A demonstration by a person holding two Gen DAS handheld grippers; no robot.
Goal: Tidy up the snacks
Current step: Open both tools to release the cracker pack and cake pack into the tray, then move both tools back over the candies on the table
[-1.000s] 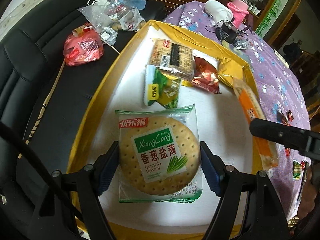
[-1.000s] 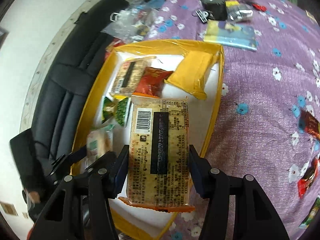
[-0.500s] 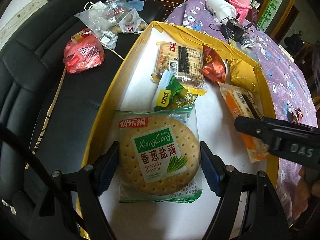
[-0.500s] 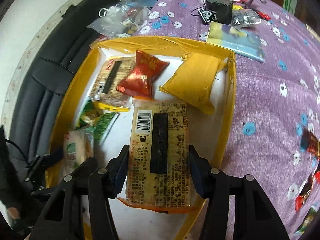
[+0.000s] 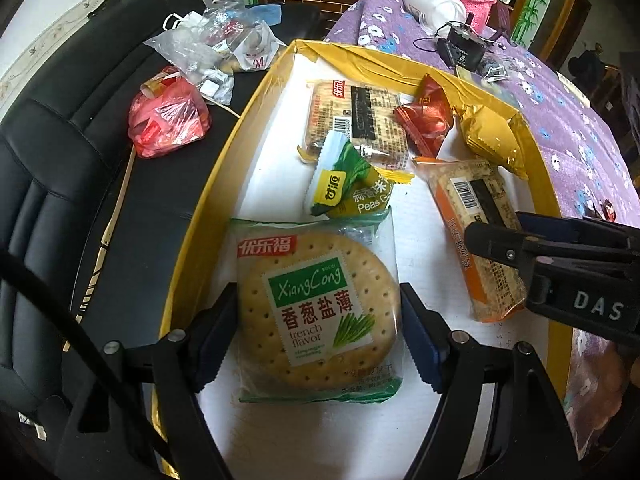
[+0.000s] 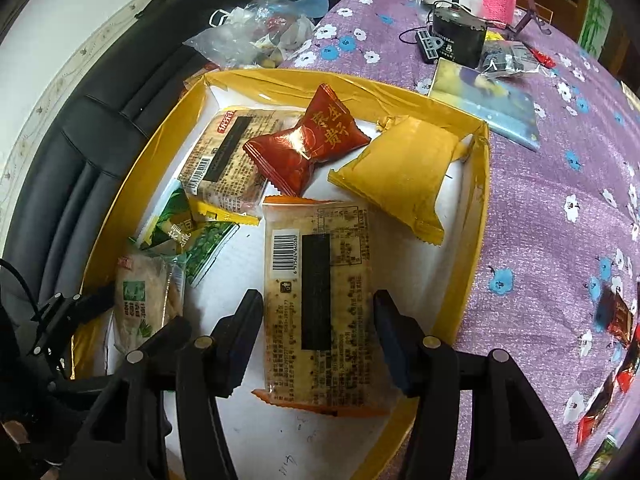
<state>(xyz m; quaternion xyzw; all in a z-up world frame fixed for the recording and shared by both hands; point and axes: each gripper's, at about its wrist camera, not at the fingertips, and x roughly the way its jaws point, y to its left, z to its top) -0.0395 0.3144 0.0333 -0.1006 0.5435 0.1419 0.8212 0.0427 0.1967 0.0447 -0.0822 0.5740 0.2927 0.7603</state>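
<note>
A yellow-rimmed box (image 5: 208, 184) with a white floor holds several snack packets. My left gripper (image 5: 320, 336) is shut on a round green-labelled cracker pack (image 5: 316, 312), low over the box's near left part. My right gripper (image 6: 320, 340) is shut on an orange-edged biscuit pack (image 6: 320, 304), barcode side up, low inside the box (image 6: 476, 240) near its right wall. That pack also shows in the left wrist view (image 5: 476, 220). The cracker pack also shows in the right wrist view (image 6: 142, 304).
In the box lie a green peas packet (image 5: 344, 188), a second biscuit pack (image 5: 356, 116), a red packet (image 6: 308, 140) and a yellow packet (image 6: 400, 168). A black sofa (image 5: 60, 184) with plastic bags is left. Loose candies (image 6: 616, 320) lie on the purple cloth.
Both grippers have come down and forward into the box with their packs. The right gripper moved left over the rim, so its biscuit pack now hangs above the box floor.
</note>
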